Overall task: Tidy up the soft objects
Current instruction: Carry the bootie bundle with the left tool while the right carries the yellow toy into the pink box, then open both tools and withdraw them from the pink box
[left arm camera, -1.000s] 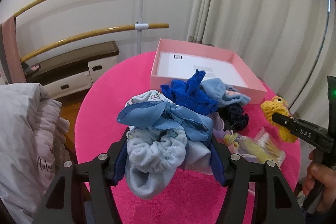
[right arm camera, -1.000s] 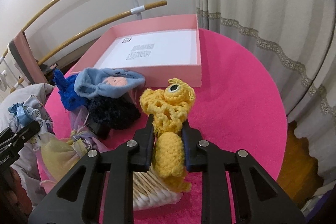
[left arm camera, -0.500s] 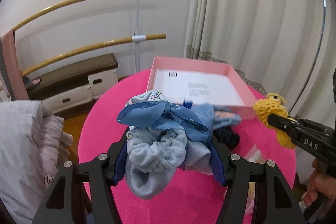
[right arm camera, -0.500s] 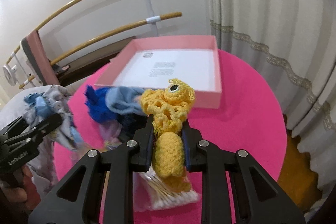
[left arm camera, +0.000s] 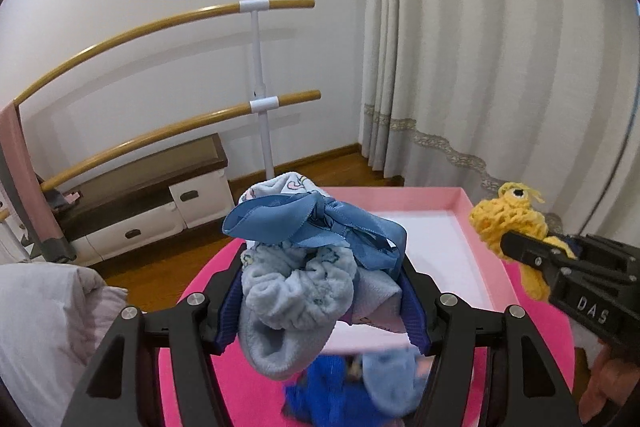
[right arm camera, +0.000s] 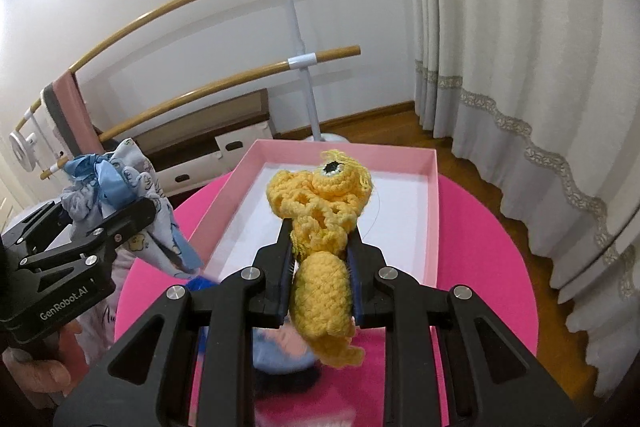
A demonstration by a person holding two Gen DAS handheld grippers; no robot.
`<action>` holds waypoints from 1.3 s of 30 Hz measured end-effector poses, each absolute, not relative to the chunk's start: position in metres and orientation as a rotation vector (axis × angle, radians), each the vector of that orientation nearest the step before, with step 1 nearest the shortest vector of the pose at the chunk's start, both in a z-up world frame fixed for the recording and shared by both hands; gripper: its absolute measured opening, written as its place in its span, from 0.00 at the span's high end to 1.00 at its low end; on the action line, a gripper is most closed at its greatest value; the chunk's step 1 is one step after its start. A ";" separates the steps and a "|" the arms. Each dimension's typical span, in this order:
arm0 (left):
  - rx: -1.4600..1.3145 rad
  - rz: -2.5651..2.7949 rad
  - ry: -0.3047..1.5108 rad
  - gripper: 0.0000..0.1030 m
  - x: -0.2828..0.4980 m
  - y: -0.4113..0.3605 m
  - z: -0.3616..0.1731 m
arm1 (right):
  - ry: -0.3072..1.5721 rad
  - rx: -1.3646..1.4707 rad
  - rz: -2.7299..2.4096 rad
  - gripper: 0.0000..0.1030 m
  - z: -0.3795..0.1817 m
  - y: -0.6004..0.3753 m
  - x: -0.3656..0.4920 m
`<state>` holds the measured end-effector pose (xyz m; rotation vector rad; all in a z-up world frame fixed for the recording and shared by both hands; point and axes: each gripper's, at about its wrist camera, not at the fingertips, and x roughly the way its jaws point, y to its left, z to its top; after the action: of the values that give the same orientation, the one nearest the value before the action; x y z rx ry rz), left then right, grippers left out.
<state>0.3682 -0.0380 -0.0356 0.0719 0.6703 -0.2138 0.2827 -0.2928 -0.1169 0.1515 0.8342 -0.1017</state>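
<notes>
Soft bundle of pale blue fleece and printed cloth (left arm camera: 298,291), tied with a blue satin ribbon (left arm camera: 316,227), sits pinched between the jaws of my left gripper (left arm camera: 320,291), which are closed against its two sides. The fleece bulges out toward the camera and the ribbon's bow lies on top. My right gripper (right arm camera: 320,267) has its jaws clamped on a yellow crocheted toy (right arm camera: 320,219); the toy's head with its dark eye sticks out past the fingertips, and its plump body hangs back between the fingers (right arm camera: 276,267).

Both loads are held up in the air, over or near the pink box (right arm camera: 434,219), an open shallow tray with a white floor that rests on the round pink table (right arm camera: 480,267). From the right wrist, the toy is over the box's interior. From the left wrist, the bundle is in front of the box's near left part, and I cannot tell whether it is truly above it.

Below the grippers, on the table just in front of the box, I see blurred leftovers: a dark blue knitted piece (left arm camera: 320,391) and a light blue soft item (right arm camera: 280,351) beside it.

Beyond the table stand two wooden ballet bars (left arm camera: 160,23), a low cabinet (left arm camera: 152,195) and cream curtains (left arm camera: 480,67).
</notes>
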 end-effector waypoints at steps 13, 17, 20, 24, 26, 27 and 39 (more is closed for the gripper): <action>0.086 -0.223 0.835 0.40 0.494 -0.089 -0.051 | 1.005 0.209 -0.130 0.79 -0.173 -0.332 0.371; 0.111 -0.218 0.864 0.35 0.523 -0.100 -0.051 | 1.031 0.228 -0.132 0.79 -0.186 -0.336 0.377; 0.130 -0.223 0.874 0.29 0.547 -0.109 -0.050 | 1.036 0.239 -0.139 0.73 -0.189 -0.338 0.378; 0.135 -0.219 0.849 0.15 0.550 -0.110 -0.049 | 1.024 0.251 -0.145 0.56 -0.189 -0.338 0.375; 0.132 -0.210 0.824 0.11 0.543 -0.106 -0.045 | 1.017 0.257 -0.144 0.36 -0.188 -0.338 0.373; 0.128 -0.208 0.816 0.10 0.535 -0.102 -0.045 | 1.014 0.259 -0.149 0.31 -0.186 -0.338 0.371; 0.105 -0.167 0.631 0.00 0.422 -0.058 -0.006 | 0.879 0.302 -0.188 0.00 -0.142 -0.333 0.318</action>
<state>0.4218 -0.0575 -0.0055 0.1049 0.6308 -0.1674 0.3183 -0.3332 -0.1424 0.3020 0.8792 -0.1876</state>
